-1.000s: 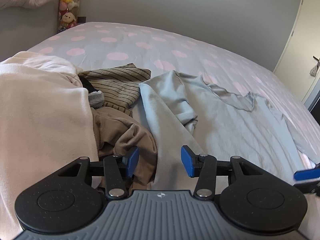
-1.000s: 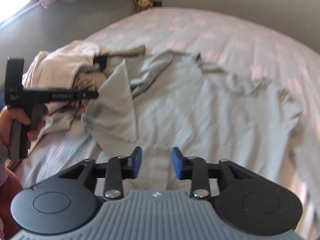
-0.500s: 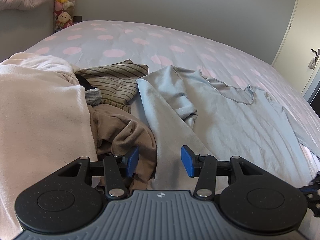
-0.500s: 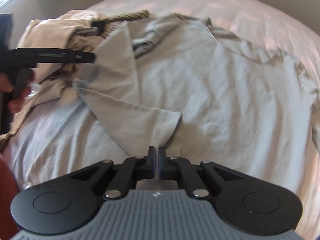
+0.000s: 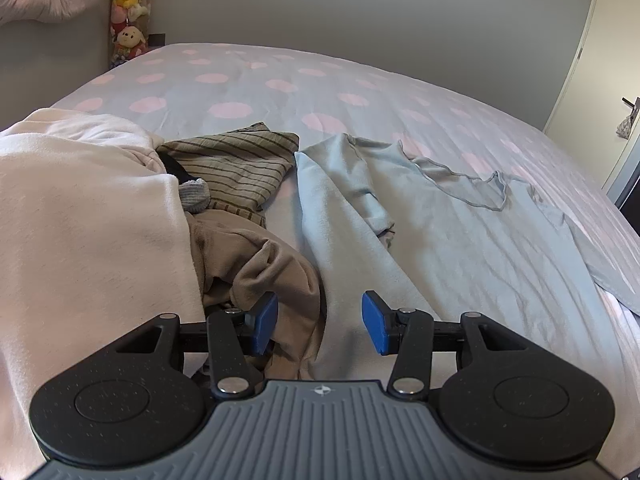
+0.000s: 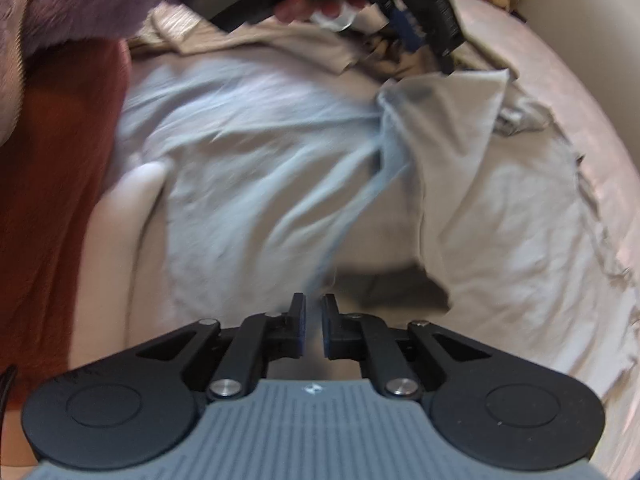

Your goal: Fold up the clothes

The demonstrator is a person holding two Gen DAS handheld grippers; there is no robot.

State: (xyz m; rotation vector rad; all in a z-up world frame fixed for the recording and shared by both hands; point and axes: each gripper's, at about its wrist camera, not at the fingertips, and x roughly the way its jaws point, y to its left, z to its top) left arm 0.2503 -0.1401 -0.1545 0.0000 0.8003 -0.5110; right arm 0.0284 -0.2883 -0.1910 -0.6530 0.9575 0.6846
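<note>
A light blue long-sleeved shirt [image 5: 460,232] lies spread on the dotted bed, neckline toward the far side. My left gripper [image 5: 320,328] hovers open over the shirt's near left edge, with nothing between its blue pads [image 5: 266,326]. The right wrist view is blurred. There my right gripper [image 6: 314,320] is shut on an edge of the shirt [image 6: 260,168], and the cloth runs taut in folds from the jaws, lifted off the bed. The left gripper [image 6: 420,20] shows at the top of that view, held by a hand [image 6: 316,0].
A pile of clothes lies left of the shirt: a cream garment [image 5: 80,220], a tan one [image 5: 260,272] and a striped one [image 5: 236,168]. A fuzzy purple sleeve [image 6: 80,0] and rust-red clothing [image 6: 60,160] fill the left of the right wrist view. A door [image 5: 600,60] stands far right.
My right gripper closed on the shirt's edge and has swung round with it, lifting the cloth toward the person. The left gripper stayed open and barely moved.
</note>
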